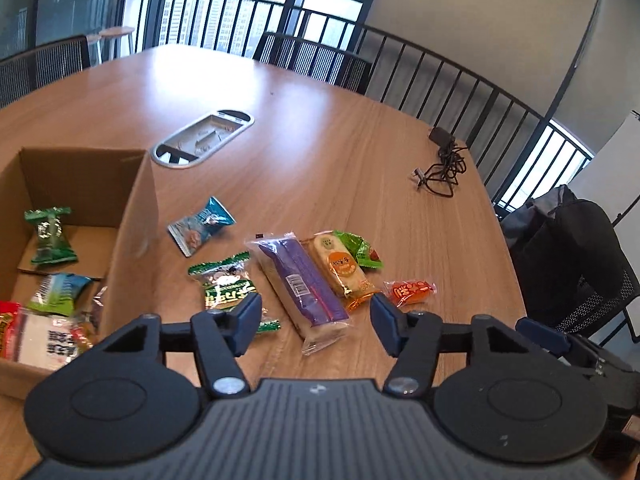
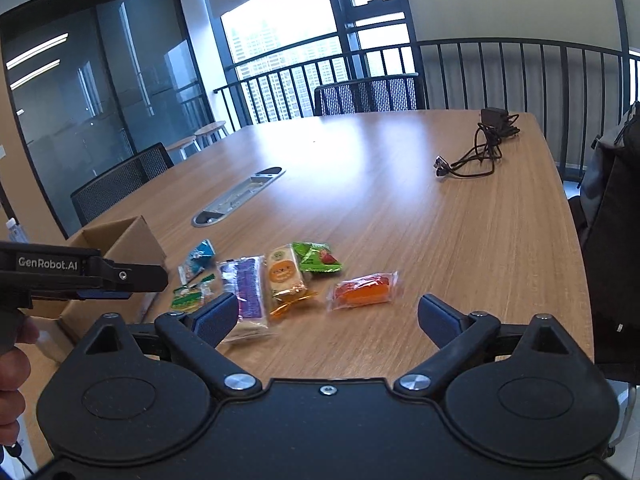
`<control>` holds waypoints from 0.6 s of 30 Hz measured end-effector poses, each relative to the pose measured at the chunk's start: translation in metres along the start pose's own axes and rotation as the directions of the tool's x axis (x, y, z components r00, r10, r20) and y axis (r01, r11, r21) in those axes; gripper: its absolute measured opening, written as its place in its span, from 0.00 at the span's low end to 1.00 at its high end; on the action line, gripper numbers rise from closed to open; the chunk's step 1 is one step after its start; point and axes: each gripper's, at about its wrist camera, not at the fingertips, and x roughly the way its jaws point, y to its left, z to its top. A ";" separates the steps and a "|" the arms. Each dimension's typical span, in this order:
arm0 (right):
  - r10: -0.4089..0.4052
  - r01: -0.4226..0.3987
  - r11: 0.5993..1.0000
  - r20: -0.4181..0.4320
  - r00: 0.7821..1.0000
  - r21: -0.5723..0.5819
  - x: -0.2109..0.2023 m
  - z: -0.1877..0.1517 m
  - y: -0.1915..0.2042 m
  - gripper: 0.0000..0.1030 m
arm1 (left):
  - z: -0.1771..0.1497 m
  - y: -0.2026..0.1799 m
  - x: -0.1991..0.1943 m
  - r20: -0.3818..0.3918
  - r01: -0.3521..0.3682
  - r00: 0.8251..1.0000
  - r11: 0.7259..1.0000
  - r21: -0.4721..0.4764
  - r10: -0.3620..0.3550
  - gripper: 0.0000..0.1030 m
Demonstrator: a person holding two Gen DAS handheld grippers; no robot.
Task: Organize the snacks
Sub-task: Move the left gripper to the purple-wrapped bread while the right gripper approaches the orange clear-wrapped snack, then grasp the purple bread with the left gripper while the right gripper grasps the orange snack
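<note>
The cardboard box (image 1: 132, 216) stands at the left of the wooden table (image 1: 340, 152) and already holds several packets, among them a green packet (image 1: 50, 236) against its back wall, so the sorting looks partly done. Just right of the box, six snacks are left on the table: a blue packet (image 1: 202, 226), a green-and-white packet (image 1: 228, 280), a long purple bar (image 1: 300, 284), a yellow biscuit pack (image 1: 340, 266) with a green strawberry packet (image 1: 358, 250) behind it, and an orange jelly (image 1: 412, 292) nearest the right edge. The left gripper (image 1: 316, 322) hovers over the purple bar, fingers spread wide and empty; the right gripper (image 2: 324, 320) hangs near the orange jelly, also wide open and holding nothing. Beyond the snacks the tabletop is mostly open, with only a cable hatch (image 1: 202, 138) and a black charger cord (image 1: 442, 164) far off, so there seems ample room to move.
</note>
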 end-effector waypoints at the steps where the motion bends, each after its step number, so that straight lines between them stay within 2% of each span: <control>1: -0.002 0.002 1.000 -0.009 1.000 0.004 0.005 0.001 -0.002 0.91 | 0.003 -0.002 0.007 -0.012 -0.006 1.000 1.000 -0.002 0.006 0.55; 9: -0.039 0.043 0.998 -0.067 0.997 0.051 0.051 0.005 -0.015 0.86 | 0.015 0.000 0.064 -0.128 -0.045 0.991 0.997 -0.062 0.036 0.43; 12: -0.043 0.047 0.997 -0.073 0.996 0.063 0.064 0.002 -0.018 0.86 | 0.014 0.000 0.079 -0.153 -0.057 0.987 0.997 -0.058 0.048 0.40; 18: -0.069 0.075 0.995 -0.096 0.993 0.061 0.086 -0.002 -0.024 0.85 | 0.016 0.000 0.096 -0.177 -0.081 0.982 0.994 -0.069 0.068 0.39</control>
